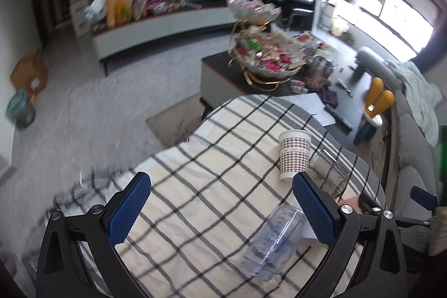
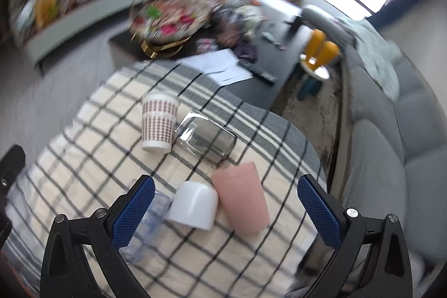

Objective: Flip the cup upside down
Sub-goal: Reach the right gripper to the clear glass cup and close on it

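Note:
Several cups stand on a checked tablecloth (image 2: 83,158). A patterned paper cup (image 2: 159,122) stands upright, also in the left wrist view (image 1: 293,155). Beside it is a clear glass tumbler (image 2: 206,138). A white cup (image 2: 194,204) and a pink cup (image 2: 243,200) sit mouth down. A clear plastic cup with blue marks (image 1: 275,242) is near the left gripper's right finger; it also shows in the right wrist view (image 2: 148,225). My left gripper (image 1: 220,211) is open and empty above the cloth. My right gripper (image 2: 226,214) is open and empty, with the white and pink cups between its fingers.
A dark coffee table (image 1: 223,69) with a snack basket (image 1: 265,52), papers (image 2: 220,66) and a remote (image 2: 257,70) lies beyond the cloth. A grey sofa (image 2: 391,130) runs along the right. A TV unit (image 1: 167,27) stands at the back.

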The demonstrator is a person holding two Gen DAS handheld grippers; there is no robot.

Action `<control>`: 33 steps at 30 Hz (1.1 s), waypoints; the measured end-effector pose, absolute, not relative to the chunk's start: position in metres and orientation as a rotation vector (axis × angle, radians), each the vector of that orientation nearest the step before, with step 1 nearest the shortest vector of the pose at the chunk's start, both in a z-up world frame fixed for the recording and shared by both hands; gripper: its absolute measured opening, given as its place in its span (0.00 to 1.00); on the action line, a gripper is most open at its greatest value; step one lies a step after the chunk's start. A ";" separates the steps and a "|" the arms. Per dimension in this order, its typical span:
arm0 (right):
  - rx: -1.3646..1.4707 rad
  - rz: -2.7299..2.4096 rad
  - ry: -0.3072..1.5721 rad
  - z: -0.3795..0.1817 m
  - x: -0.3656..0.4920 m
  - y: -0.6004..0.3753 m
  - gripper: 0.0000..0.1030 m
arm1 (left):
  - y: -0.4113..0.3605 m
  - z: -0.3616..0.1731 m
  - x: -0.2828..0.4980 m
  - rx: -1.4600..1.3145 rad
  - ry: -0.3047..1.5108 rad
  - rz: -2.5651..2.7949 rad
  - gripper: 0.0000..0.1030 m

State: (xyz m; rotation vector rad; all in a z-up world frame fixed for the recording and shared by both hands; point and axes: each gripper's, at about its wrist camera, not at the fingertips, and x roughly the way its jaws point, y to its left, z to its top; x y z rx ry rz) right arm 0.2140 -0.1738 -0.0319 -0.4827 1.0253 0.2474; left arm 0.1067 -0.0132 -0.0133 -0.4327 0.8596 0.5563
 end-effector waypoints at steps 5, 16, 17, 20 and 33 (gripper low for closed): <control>-0.693 0.389 1.130 -0.060 0.250 -0.145 0.99 | -0.011 -0.031 0.124 -0.547 0.932 0.655 1.00; -1.013 0.591 1.258 -0.109 0.297 -0.113 0.99 | -0.020 -0.066 0.161 -0.686 1.054 0.773 1.00; -1.029 0.602 1.266 -0.112 0.300 -0.112 0.99 | -0.021 -0.068 0.163 -0.690 1.060 0.773 1.00; -1.067 0.640 1.297 -0.124 0.309 -0.108 0.99 | -0.025 -0.072 0.171 -0.707 1.080 0.778 1.00; -1.116 0.690 1.395 -0.170 0.333 -0.103 0.98 | -0.029 -0.095 0.197 -0.711 1.135 0.794 1.00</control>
